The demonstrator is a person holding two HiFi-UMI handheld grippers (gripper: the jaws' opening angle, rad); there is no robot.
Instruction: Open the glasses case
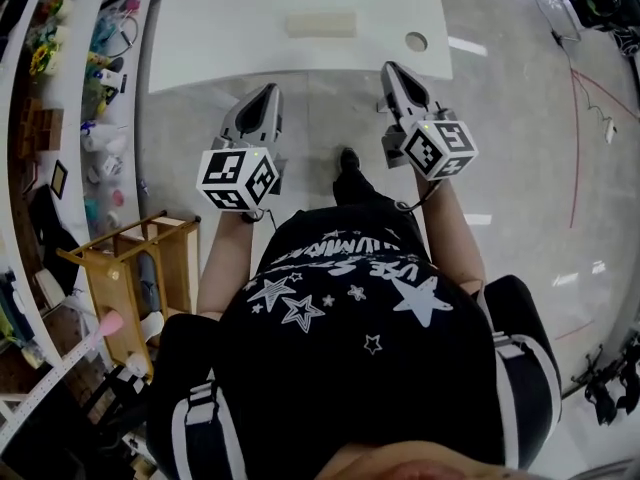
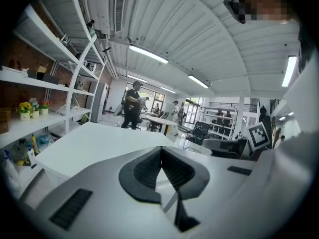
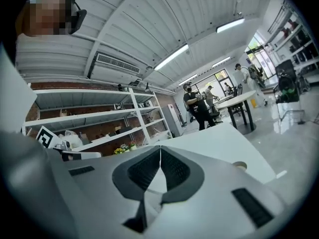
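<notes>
A pale oblong glasses case [image 1: 320, 25] lies shut on the white table [image 1: 230, 38], toward its far middle. Both grippers hang over the floor short of the table's near edge and point at it. My left gripper [image 1: 270, 90] is shut with nothing in it; in the left gripper view its ribbed pads meet at the tips [image 2: 161, 148]. The right gripper [image 1: 390, 68] is shut and empty too, its tips just reaching the table's edge, and its pads touch in the right gripper view [image 3: 160, 147]. The case shows in neither gripper view.
A round cable hole [image 1: 416, 41] sits in the table right of the case. Stocked white shelves [image 1: 60, 118] run along the left, with a wooden cart [image 1: 140, 258] beside the person's leg. People stand at far tables [image 2: 132, 111]. Cables [image 1: 575, 118] cross the floor at right.
</notes>
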